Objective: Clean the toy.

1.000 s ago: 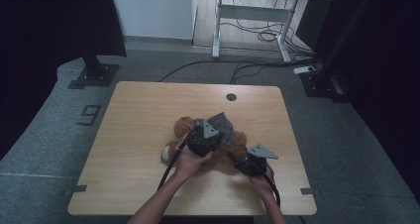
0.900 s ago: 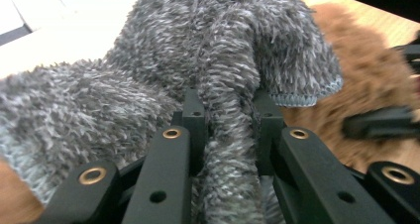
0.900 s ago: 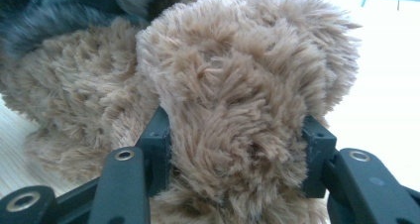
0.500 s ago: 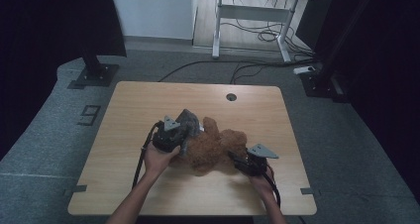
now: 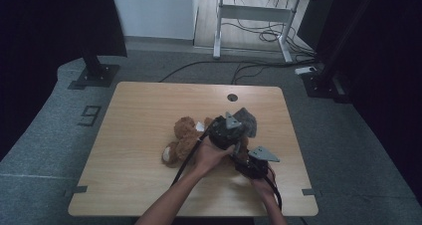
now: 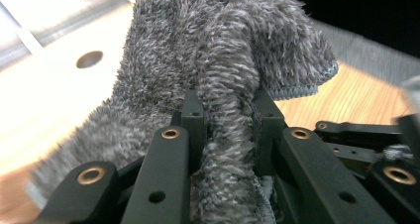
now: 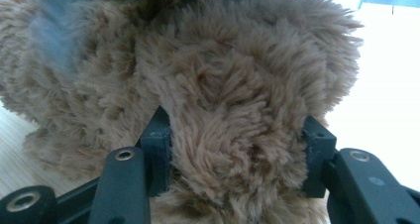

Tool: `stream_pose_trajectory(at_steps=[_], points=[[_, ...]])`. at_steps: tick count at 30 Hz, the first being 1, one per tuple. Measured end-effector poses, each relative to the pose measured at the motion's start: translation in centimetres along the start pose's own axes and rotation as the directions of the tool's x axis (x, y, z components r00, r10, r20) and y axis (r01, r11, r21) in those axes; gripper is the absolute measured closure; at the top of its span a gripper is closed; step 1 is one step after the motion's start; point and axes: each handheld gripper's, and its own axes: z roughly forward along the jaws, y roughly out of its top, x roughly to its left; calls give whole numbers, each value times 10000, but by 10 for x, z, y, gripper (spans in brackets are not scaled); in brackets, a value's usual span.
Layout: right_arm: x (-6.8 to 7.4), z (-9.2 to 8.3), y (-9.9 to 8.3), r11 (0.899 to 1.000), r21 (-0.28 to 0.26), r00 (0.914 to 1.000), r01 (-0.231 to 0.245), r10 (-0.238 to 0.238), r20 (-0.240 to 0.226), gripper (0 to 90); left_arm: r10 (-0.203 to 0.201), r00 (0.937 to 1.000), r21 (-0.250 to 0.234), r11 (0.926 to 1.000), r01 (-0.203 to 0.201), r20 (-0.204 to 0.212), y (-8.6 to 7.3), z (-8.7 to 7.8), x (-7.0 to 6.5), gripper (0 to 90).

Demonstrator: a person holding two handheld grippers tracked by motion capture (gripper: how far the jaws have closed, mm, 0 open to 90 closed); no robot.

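Observation:
A brown teddy bear (image 5: 183, 138) lies at the middle of the wooden table (image 5: 144, 103). My right gripper (image 5: 241, 155) is shut on one plump limb of the bear (image 7: 223, 60); in the right gripper view my jaws (image 7: 237, 135) press into the fur from both sides. A grey fluffy cloth (image 5: 246, 120) hangs over the bear's right side. My left gripper (image 5: 235, 127) is shut on a fold of that cloth (image 6: 223, 50), its jaws (image 6: 225, 112) pinching the fold close together. The two grippers are close beside each other.
A round cable hole (image 5: 232, 97) is in the table near its far edge, also seen beyond the cloth (image 6: 89, 59). A white-legged desk (image 5: 251, 11) with cables stands behind. Black stand bases (image 5: 94, 75) sit on the floor at the far left and right.
My left gripper swung left across the bear with the grey cloth, then back to the right, ending over the bear's right side. The right gripper stayed put on the bear.

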Motion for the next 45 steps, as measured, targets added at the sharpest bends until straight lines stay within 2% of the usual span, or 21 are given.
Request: stream_pose_trajectory(at_steps=[1, 2, 3, 5, 8, 10, 11, 12, 16, 20, 21, 23, 27, 29, 33, 35, 36, 39, 41, 43, 45], points=[[0, 0, 0, 10000, 23, 10000, 22, -22, 1, 464, 68, 10000, 253, 9997, -67, -39, -3, 7, -1, 732], [0, 0, 0, 10000, 33, 10000, 55, -55, 29, 464, 97, 9999, 242, 9997, -94, -113, -8, 12, -1, 732], [0, 0, 0, 9999, 98, 9999, 91, -91, 84, 464, -64, 9999, 72, 10000, 65, -77, -13, 13, 2, 732], [-1, 2, 0, 9998, 106, 9998, 161, -162, 89, 464, -383, 9993, -73, 9992, 383, -38, -18, 8, 9, 734], [0, 2, 0, 9996, 109, 9996, 253, -255, 139, 465, -353, 9967, 144, 9992, 364, -738, -27, -6, 24, 734], [0, 1, -1, 9998, 86, 9997, 198, -199, 120, 465, -694, 9931, 200, 9972, 716, -944, -37, -16, 40, 734], [0, 1, -1, 9998, 73, 9997, 203, -203, 120, 465, -969, 9914, 75, 9952, 979, -875, -42, -22, 49, 735], [0, 1, -1, 9998, 68, 9997, 201, -202, 126, 465, -1263, 9888, -115, 9920, 1258, -798, -48, -29, 56, 735], [1, 1, -1, 9998, 63, 9997, 171, -172, 151, 465, -1501, 9753, -257, 9887, 1479, -1620, -63, -55, 81, 735], [1, 1, -1, 9999, 13, 9997, 152, -152, 164, 466, -2417, 9531, -191, 9700, 2424, -1823, -83, -68, 113, 734], [1, 1, -1, 9999, 39, 9998, 101, -101, 170, 466, -2556, 9504, -173, 9664, 2566, -1770, -86, -68, 118, 734], [2, 1, -1, 10000, 22, 9998, 88, -89, 190, 467, -2606, 9510, -157, 9650, 2617, -1661, -88, -66, 122, 734], [2, 2, -2, 10000, -15, 9996, 81, -80, 270, 469, -2272, 9601, -69, 9734, 2291, -1630, -76, -53, 116, 733], [2, 2, -2, 10000, -23, 9996, 59, -59, 263, 469, -2021, 9685, -50, 9790, 2036, -1454, -67, -46, 108, 732], [2, 1, -3, 10000, -32, 9997, 87, -87, 245, 469, -1666, 9810, -109, 9860, 1664, -990, -54, -37, 91, 729], [2, 1, -3, 10000, -37, 9997, 91, -90, 234, 469, -1494, 9855, -55, 9888, 1494, -809, -50, -33, 83, 728], [2, 1, -3, 9999, -39, 9997, 100, -99, 236, 469, -1354, 9865, 54, 9906, 1365, -921, -49, -31, 80, 729], [2, 1, -3, 9999, -38, 9996, 125, -124, 244, 469, -1308, 9838, 376, 9900, 1363, -1224, -51, -29, 83, 729], [3, 1, -3, 9999, -23, 9996, 144, -144, 250, 469, -1255, 9783, 591, 9888, 1368, -1651, -56, -29, 93, 730], [3, 1, -2, 9999, -22, 9996, 150, -150, 243, 469, -1699, 9717, 678, 9808, 1829, -1642, -64, -32, 107, 732], [3, 1, -2, 9998, -15, 9995, 199, -199, 236, 469, -1957, 9617, 715, 9745, 2125, -1917, -72, -37, 119, 733]])
